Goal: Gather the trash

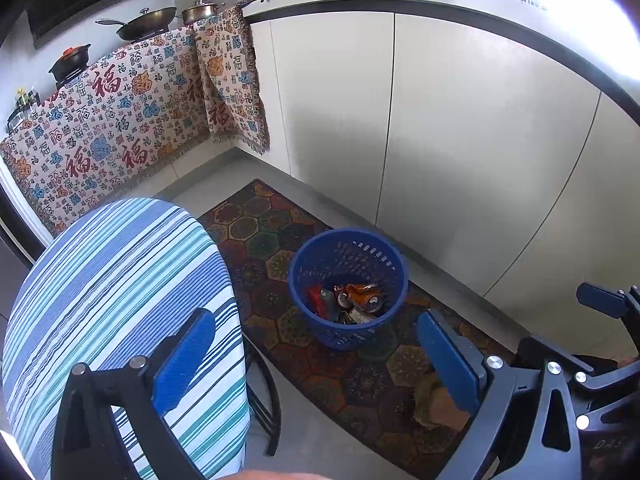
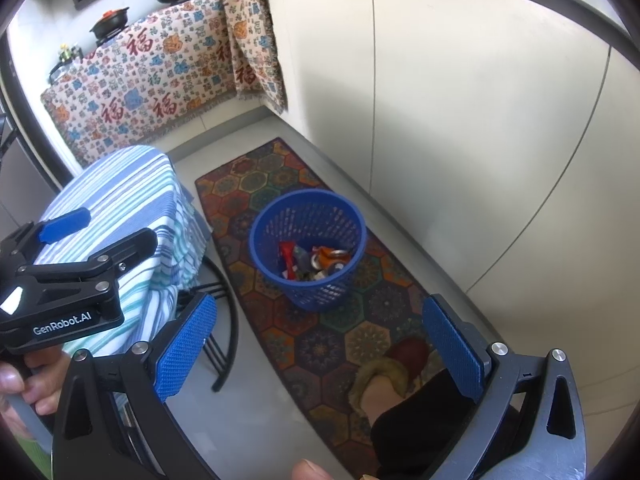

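Observation:
A blue mesh basket (image 1: 347, 256) (image 2: 307, 216) stands on a patterned rug and holds trash: crushed orange cans (image 1: 362, 296) (image 2: 330, 260), a red wrapper (image 2: 286, 254) and other scraps. My left gripper (image 1: 316, 360) hovers above and in front of the basket, open, nothing between its blue pads. My right gripper (image 2: 320, 348) is also open and empty, high above the rug on the near side of the basket. The left gripper (image 2: 96, 226) shows in the right wrist view over the striped cover, held by a hand.
A table with a striped blue cover (image 1: 120, 300) (image 2: 120, 208) stands left of the basket. White cabinet doors (image 1: 440, 120) line the right. A patterned cloth (image 1: 120, 120) hangs over the stove counter with pans. A foot in a red slipper (image 2: 400, 364) stands on the rug (image 1: 280, 320).

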Demonstrator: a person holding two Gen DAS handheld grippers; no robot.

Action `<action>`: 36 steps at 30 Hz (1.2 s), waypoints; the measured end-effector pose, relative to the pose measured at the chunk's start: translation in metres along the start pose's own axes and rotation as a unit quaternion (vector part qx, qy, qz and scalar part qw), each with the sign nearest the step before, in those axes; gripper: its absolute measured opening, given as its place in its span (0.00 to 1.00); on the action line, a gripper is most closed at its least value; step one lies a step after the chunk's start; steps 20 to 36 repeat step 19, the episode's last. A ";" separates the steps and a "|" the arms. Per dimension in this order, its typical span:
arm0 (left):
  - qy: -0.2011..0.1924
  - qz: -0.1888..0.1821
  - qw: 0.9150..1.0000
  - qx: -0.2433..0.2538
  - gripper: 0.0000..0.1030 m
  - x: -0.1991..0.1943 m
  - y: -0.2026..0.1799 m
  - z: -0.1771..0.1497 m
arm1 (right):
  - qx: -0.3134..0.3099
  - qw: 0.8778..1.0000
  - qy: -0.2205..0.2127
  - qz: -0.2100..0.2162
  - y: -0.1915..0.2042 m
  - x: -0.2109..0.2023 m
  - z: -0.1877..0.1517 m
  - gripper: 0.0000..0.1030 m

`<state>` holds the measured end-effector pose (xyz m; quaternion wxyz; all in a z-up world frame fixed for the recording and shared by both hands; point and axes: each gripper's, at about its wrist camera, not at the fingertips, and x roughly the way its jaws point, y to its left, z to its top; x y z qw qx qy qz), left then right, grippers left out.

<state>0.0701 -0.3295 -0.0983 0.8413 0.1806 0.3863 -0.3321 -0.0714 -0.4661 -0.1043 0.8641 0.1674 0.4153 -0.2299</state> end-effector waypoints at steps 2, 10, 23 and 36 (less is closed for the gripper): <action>0.001 -0.001 1.000 0.000 1.00 0.001 0.000 0.001 | 0.001 1.000 0.000 -0.001 0.000 0.000 0.000 1.00; 0.004 -0.007 1.000 0.008 1.00 0.002 -0.004 0.000 | 0.004 1.000 0.001 -0.002 -0.002 0.000 -0.001 1.00; -0.009 -0.011 1.000 0.007 1.00 0.000 -0.002 -0.001 | 0.009 1.000 0.006 -0.006 -0.003 0.002 -0.002 1.00; -0.009 -0.011 1.000 0.007 1.00 0.000 -0.002 -0.001 | 0.009 1.000 0.006 -0.006 -0.003 0.002 -0.002 1.00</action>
